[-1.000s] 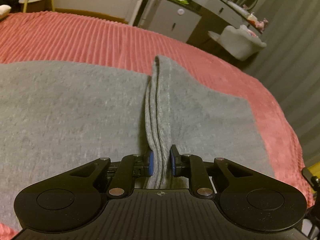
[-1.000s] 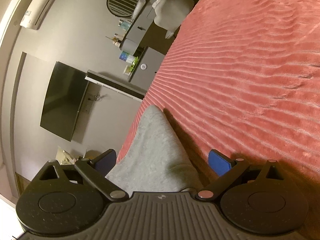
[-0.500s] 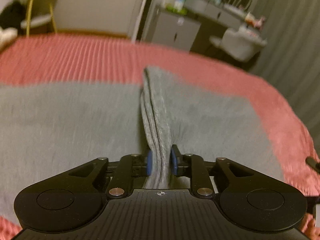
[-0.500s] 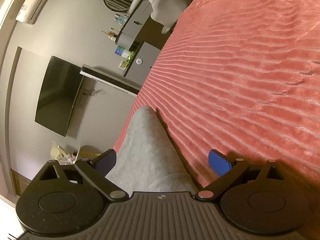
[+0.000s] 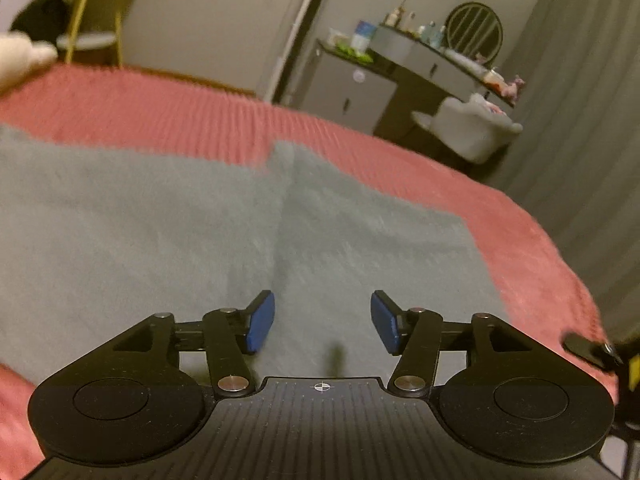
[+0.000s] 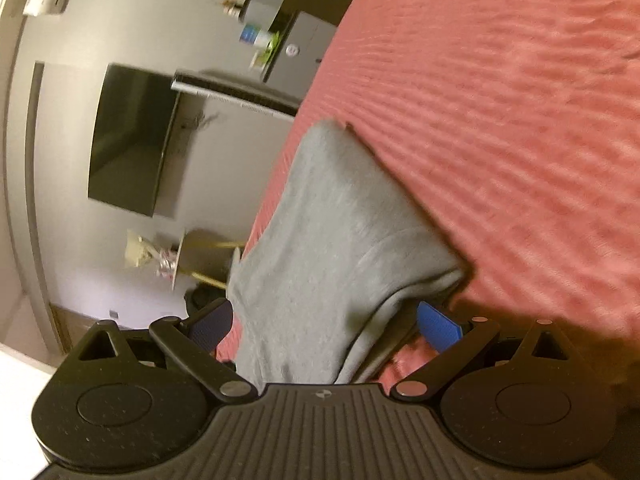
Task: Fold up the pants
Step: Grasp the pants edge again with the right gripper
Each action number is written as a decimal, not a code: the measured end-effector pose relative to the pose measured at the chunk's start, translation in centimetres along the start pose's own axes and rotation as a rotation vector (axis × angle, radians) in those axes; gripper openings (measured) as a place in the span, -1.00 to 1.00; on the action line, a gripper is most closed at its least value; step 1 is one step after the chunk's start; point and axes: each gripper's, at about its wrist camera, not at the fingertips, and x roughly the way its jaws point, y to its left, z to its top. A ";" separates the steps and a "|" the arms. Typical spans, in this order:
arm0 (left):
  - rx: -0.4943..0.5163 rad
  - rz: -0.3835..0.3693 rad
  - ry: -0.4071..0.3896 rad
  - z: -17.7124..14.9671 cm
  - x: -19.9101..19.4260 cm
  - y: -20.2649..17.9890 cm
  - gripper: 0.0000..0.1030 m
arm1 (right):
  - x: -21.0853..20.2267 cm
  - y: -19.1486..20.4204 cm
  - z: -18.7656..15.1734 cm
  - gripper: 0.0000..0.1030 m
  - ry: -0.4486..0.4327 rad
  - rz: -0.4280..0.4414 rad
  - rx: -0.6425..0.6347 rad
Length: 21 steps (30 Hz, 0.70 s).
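On the left we see our left hand-held gripper spread wide above the pants, pinching nothing. The pants lie flat on the bed, reaching toward its right edge, with a soft seam-like ridge running away from us down the middle. The cloth is grey, fuzzy and limp; the bed cover is red, ribbed and plush, so we judge it may grip the fabric and drag a fold out of line if we slide rather than lift.

On the right, our right hand-held gripper is also spread, with a bunched end of the pants lying between its blue pads, near the bed's edge. We judge that closing here could catch only the top layer, or pinch the cover too, and the loose end could slip toward the edge.
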 end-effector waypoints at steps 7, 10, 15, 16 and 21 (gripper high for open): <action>0.162 0.085 0.065 -2.4 2.6 -0.3 -0.04 | 1.8 -0.2 0.2 0.86 -0.072 -0.065 0.023; 0.181 0.095 0.056 -2.6 2.2 -0.6 -0.04 | 0.4 -1.9 0.7 0.30 -0.152 -0.074 0.135; 0.122 0.071 0.043 -2.7 1.6 -0.1 0.01 | 0.0 -1.8 0.1 -0.20 -0.175 -0.123 0.128; 0.115 0.066 0.045 -2.7 1.5 0.2 0.02 | 0.4 -1.4 0.0 -0.19 -0.169 -0.143 0.107; 0.114 0.055 0.034 -3.1 1.0 0.3 0.11 | 1.6 -1.2 0.0 0.09 -0.147 -0.145 0.105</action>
